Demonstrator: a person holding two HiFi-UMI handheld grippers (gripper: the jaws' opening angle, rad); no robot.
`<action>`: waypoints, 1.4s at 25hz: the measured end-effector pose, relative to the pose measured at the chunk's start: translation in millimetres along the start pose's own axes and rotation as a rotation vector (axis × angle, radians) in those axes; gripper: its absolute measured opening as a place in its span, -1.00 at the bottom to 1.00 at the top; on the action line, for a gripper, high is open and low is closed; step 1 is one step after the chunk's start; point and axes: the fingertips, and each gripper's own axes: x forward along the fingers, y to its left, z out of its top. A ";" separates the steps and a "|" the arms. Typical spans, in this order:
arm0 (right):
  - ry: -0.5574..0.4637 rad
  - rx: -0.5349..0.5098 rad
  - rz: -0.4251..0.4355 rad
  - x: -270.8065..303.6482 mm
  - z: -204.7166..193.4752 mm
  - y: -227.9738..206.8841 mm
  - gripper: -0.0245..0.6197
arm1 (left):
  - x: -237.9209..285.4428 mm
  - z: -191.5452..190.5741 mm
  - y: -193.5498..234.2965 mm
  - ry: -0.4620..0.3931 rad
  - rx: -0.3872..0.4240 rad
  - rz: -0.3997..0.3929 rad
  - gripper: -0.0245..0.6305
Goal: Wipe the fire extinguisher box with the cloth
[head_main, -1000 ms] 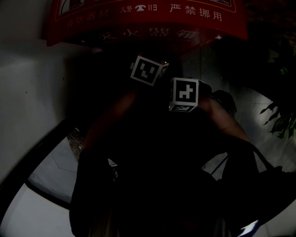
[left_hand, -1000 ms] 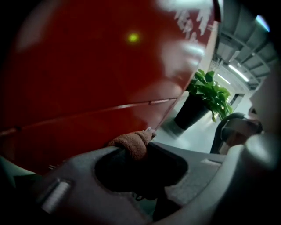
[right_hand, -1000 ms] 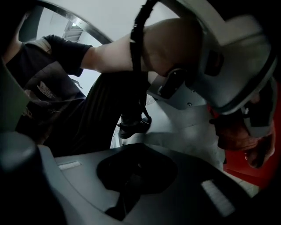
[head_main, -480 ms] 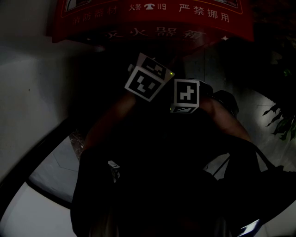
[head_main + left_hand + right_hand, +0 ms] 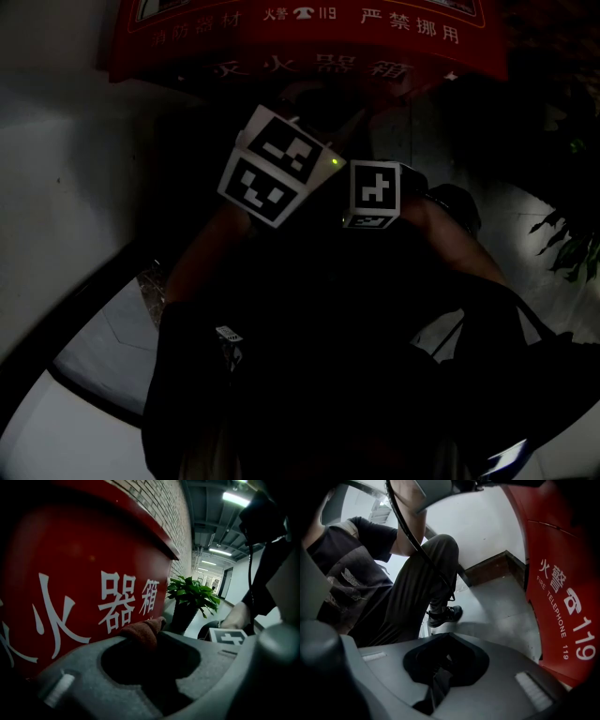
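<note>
The fire extinguisher box (image 5: 89,573) is a red box with white characters on its face, standing against a brick wall (image 5: 164,503). It fills the left side of the left gripper view and lies across the far edge of the dim head view. The left gripper (image 5: 151,638) has its jaws closed on a brownish-red cloth (image 5: 142,631). A bunched fold of the cloth sticks out past the jaw tips, close up against the lower part of the box's front face, just below the characters. Whether the cloth actually touches the red surface cannot be told. Beyond the right end of the box stands a potted plant (image 5: 191,595) with green leaves in a dark pot. The right gripper (image 5: 440,668) has its jaws drawn together, and nothing shows between them. It is turned sideways along the box, so that the red panel with the white telephone number sits at the right edge of its view. To the left in that view are the person's dark trouser leg (image 5: 422,588) and a black shoe (image 5: 446,614), on a grey floor (image 5: 497,606). In the head view the two marker cubes sit side by side just near of the box, the left one tilted and the right one square to the camera.
</note>
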 end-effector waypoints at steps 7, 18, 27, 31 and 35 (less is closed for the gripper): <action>0.002 -0.010 0.004 2.1 2.9 0.5 -0.93 | -29.3 37.8 -5.3 -0.097 0.038 -0.004 -0.60; 0.017 -0.012 0.008 4.3 1.4 1.9 -0.93 | -68.9 87.0 -14.2 -0.241 0.129 0.026 -0.60; 0.032 -0.010 0.031 6.4 -0.2 4.9 -0.93 | -78.3 102.7 -24.6 -0.367 0.124 0.022 -0.60; 0.042 -0.021 0.055 7.3 0.4 10.9 -0.93 | -75.7 98.6 -30.7 -0.357 0.122 -0.027 -0.60; 0.070 -0.040 0.067 10.9 -5.3 15.0 -0.93 | -58.7 77.9 -34.0 -0.263 0.111 -0.086 -0.60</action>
